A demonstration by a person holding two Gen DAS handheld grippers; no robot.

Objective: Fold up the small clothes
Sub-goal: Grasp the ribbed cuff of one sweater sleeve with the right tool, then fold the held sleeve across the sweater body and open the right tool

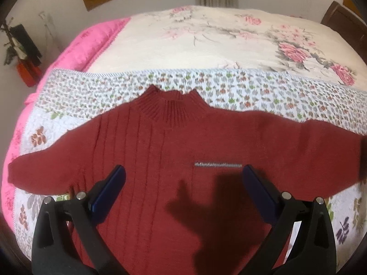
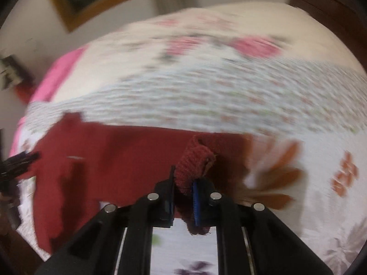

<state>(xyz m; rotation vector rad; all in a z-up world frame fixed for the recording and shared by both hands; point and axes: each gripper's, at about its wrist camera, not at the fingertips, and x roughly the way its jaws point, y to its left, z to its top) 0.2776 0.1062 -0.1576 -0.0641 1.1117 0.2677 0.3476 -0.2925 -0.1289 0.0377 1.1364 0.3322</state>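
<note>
Right gripper (image 2: 183,190) has its jaws clamped on our red sweater's (image 1: 183,151) sleeve cuff (image 2: 195,160), likely to fold it inward, while left gripper (image 1: 183,178) hovers wide open, empty, over the chest, sweater flat on the near quilt (image 1: 275,91).

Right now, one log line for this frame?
stage: sleeve fold starting | sweater: flat on quilt | left gripper: open above sweater | right gripper: shut on sleeve cuff

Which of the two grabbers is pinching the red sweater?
The right gripper. It is shut on the sweater's cuff, bunched between its fingers. The left gripper is wide open above the sweater, holding nothing.
</note>
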